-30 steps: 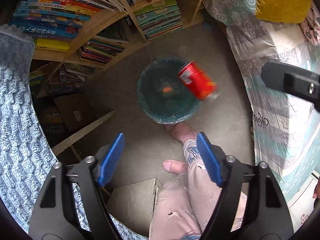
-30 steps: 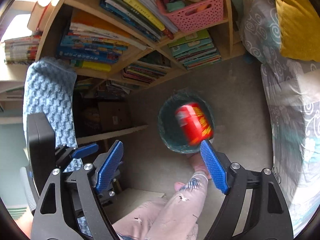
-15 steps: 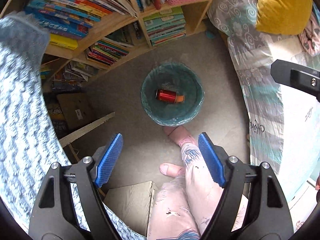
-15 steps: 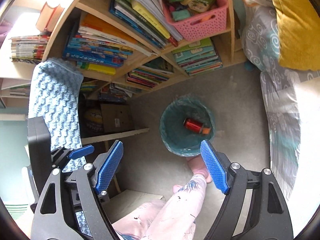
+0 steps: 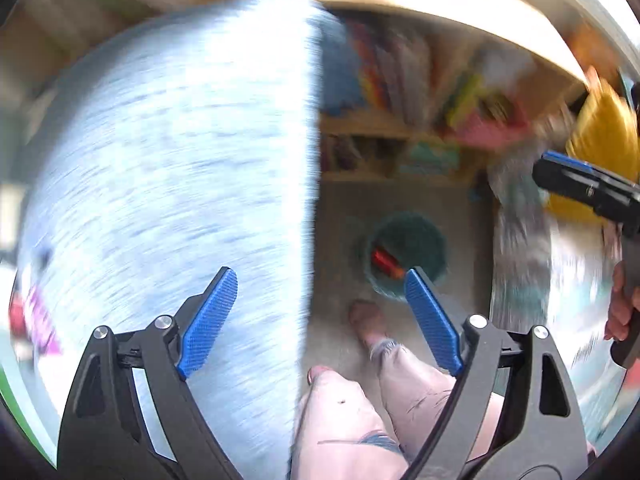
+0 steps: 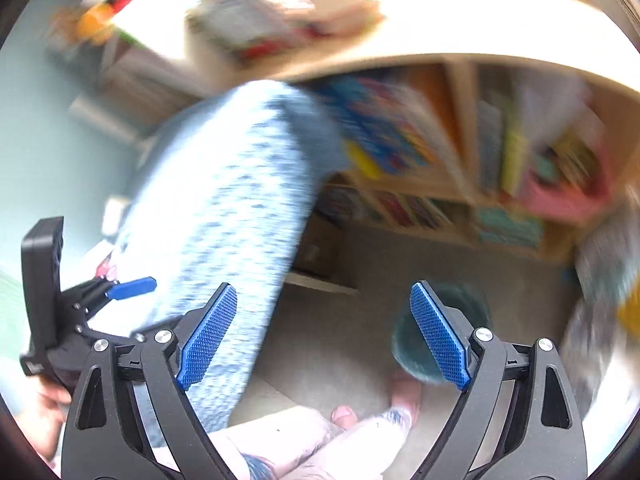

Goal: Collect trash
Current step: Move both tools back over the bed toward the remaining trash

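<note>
A grey floor (image 5: pixel 400 200) runs up to a blurred wooden bookshelf (image 6: pixel 460 184), and on it stands a teal bin (image 5: pixel 416 236) holding the red can (image 5: pixel 383 259), which lies on its side with its long axis slanting from upper left to lower right. The can's ends are too smeared to tell apart, and in the right wrist view the bin's inside is hidden behind a blue finger (image 6: pixel 438 336). The left gripper (image 5: pixel 316 320) and right gripper (image 6: pixel 324 334) have just been opening and stand wide with nothing between their jaws.
</note>
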